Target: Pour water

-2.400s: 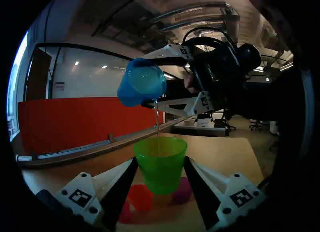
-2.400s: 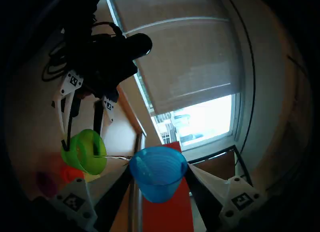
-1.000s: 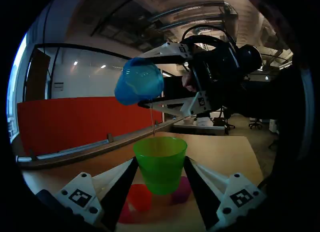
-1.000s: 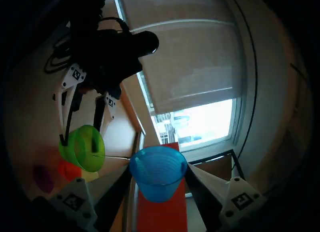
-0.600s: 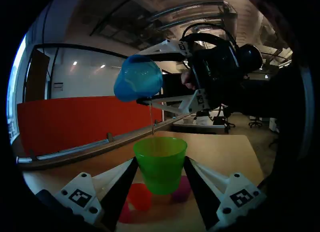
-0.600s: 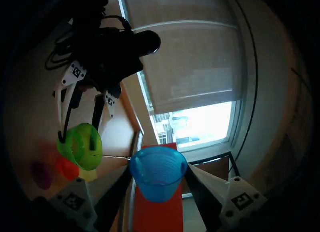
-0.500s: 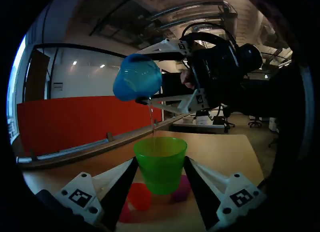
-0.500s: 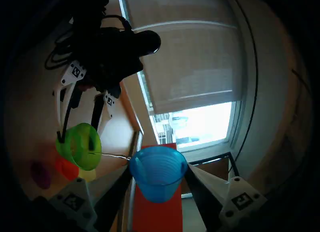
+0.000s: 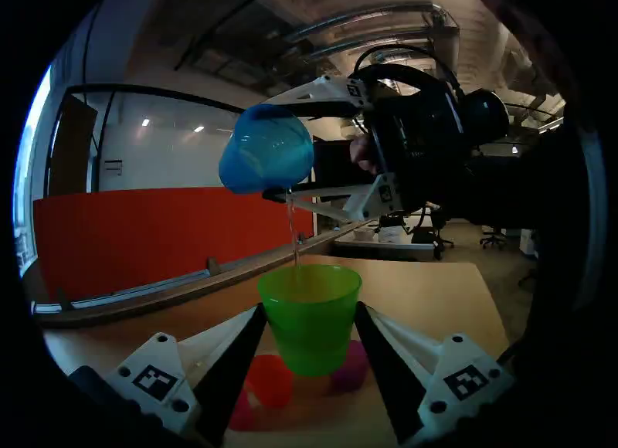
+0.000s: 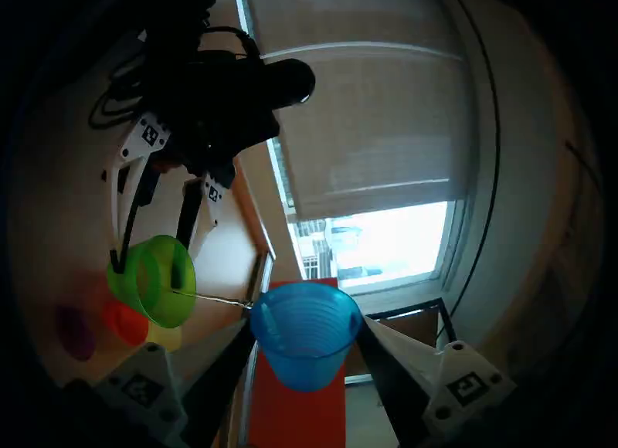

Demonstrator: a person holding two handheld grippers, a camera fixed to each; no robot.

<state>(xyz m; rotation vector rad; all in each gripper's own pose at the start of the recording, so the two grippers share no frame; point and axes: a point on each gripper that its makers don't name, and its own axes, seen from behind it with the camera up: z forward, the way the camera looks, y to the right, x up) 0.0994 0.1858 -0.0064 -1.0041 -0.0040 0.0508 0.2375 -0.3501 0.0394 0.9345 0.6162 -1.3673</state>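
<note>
Tipping blue cup, right gripper raised.

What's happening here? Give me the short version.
A person is pouring water. The right gripper clamps a tilted translucent blue plastic cup, and a thin water stream falls into the upright translucent green plastic cup clamped by the left gripper above the wooden table. A red cup and a purple cup sit beneath.

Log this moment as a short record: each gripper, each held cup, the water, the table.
left gripper: shut on green cup, upright
right gripper: shut on blue cup, tipped above the green cup
water: thin stream from the blue cup's rim into the green cup
table: red cup and purple cup stand on it
</note>
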